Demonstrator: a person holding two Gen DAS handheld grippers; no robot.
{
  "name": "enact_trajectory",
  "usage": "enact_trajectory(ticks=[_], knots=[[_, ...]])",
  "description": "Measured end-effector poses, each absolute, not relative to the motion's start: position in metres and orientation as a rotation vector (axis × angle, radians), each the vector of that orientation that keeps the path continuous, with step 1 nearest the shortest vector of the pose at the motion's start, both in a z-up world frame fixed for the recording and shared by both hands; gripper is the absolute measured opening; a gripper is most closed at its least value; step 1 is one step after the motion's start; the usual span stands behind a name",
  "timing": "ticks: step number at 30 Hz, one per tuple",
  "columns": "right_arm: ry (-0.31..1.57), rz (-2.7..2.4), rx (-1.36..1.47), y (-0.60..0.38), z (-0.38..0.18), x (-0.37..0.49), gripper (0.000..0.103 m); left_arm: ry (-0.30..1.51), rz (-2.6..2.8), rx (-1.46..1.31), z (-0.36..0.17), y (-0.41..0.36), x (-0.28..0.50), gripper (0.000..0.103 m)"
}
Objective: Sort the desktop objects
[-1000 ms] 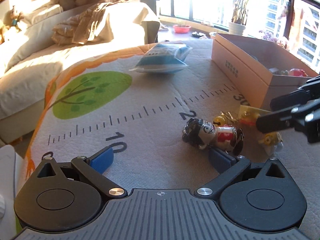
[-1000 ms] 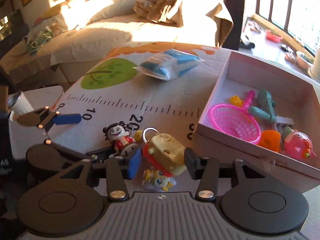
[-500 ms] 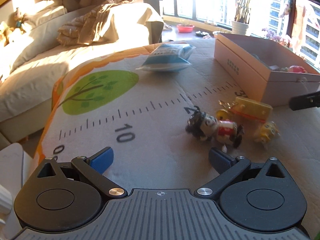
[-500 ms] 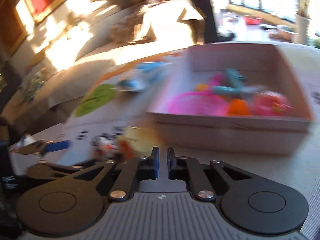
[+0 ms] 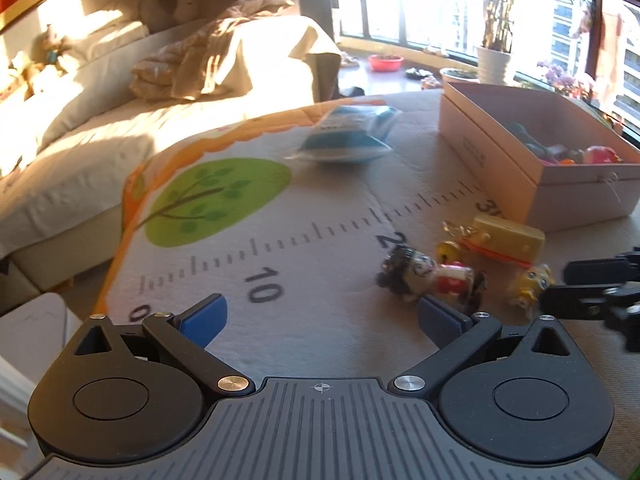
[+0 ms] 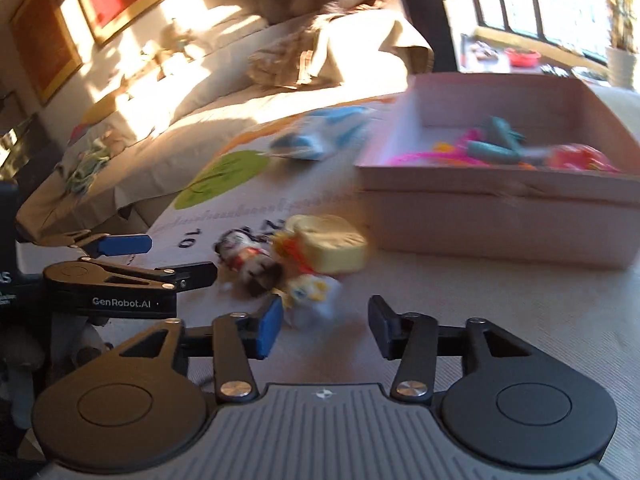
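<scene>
Three small toys lie on the mat near the box: a black-haired doll figure (image 5: 428, 276) (image 6: 250, 258), a yellow block keychain (image 5: 508, 236) (image 6: 332, 244) and a small yellow-and-white figure (image 5: 528, 284) (image 6: 312, 292). My right gripper (image 6: 324, 324) (image 5: 558, 288) sits low over the mat with its jaws opening. The small figure lies just ahead of its fingertips, close to the left pad (image 6: 268, 328), and nothing is pressed between the pads. My left gripper (image 5: 322, 316) (image 6: 180, 260) hangs wide open and empty, left of the doll.
A pink cardboard box (image 5: 500, 160) (image 6: 500, 216) at the right holds a pink net and several toys. A blue-and-white packet (image 5: 344, 140) (image 6: 320, 136) lies further back on the ruler-print mat (image 5: 280, 248). A bed with blankets (image 5: 120, 128) stands beyond the mat's left edge.
The right gripper stood open around the yellow block, then shut empty and swung toward the box; now it is back low by the toys with its jaws apart. The left gripper barely moved.
</scene>
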State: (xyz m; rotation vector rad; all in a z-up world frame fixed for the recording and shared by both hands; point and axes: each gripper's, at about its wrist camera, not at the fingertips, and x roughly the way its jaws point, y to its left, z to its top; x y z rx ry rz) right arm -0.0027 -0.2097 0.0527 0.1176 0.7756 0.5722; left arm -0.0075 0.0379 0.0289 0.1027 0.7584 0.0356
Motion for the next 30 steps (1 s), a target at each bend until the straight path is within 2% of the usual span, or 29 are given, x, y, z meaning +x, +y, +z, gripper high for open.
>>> enact_trajectory(ticks=[3,4,16,18,20,22,28,30], knots=[[0.762,0.589,0.094,-0.194,0.050,0.003,0.049,0.758,0.017,0.080,0.031,0.040,-0.009,0.103],[0.766,0.586,0.079,-0.192,0.049,0.004,0.041,0.760,0.002,0.073,0.031,0.039,-0.008,0.103],[0.752,0.375,0.108,-0.275,0.054,-0.027,0.040,0.749,-0.168,0.134,0.012,-0.017,0.011,0.103],[0.753,0.348,0.116,-0.283,0.053,-0.028,0.040,0.747,-0.175,0.128,0.011,-0.020,0.010,0.098],[0.747,0.332,0.100,-0.285,0.053,-0.029,0.040,0.748,-0.178,0.131,0.011,-0.020,0.009,0.079],[0.731,0.330,0.058,-0.279,0.055,-0.030,0.041,0.757,-0.178,0.117,0.011,-0.015,0.007,0.072],[0.694,0.372,-0.077,-0.253,0.057,-0.030,0.043,0.757,-0.085,0.121,0.013,0.003,0.008,0.072],[0.700,0.352,-0.067,-0.253,0.056,-0.026,0.043,0.759,-0.071,0.122,0.015,0.009,0.009,0.078]])
